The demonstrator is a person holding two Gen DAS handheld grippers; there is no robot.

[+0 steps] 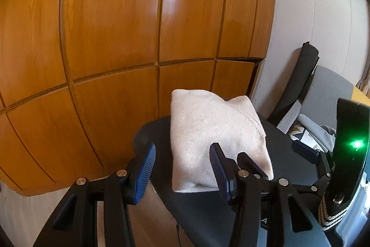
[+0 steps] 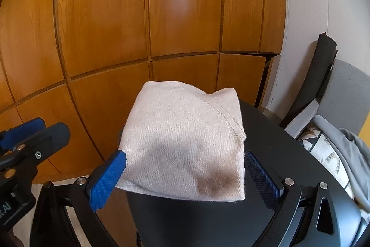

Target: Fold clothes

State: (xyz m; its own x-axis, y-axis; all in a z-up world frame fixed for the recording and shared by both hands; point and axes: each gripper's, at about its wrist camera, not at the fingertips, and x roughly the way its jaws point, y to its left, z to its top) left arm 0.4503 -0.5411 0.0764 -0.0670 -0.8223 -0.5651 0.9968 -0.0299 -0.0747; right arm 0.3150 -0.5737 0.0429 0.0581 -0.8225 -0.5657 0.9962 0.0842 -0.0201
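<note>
A beige garment (image 2: 185,140), folded into a compact square, lies on a round black table (image 2: 277,142). My right gripper (image 2: 183,154) is open wide, one blue pad at each near corner of the fold, with the left pad (image 2: 108,177) touching the cloth's edge. My left gripper (image 1: 182,168) is open and holds nothing. It hangs off the table's left side, short of the garment (image 1: 215,136), and shows at the left border of the right wrist view as the left gripper (image 2: 39,131).
A wooden wardrobe (image 1: 115,27) fills the background behind the table. To the right are a white wall, a black rolled mat (image 2: 321,75) leaning on it, and a grey chair (image 2: 346,94) holding a grey garment (image 2: 346,149) and a patterned cushion.
</note>
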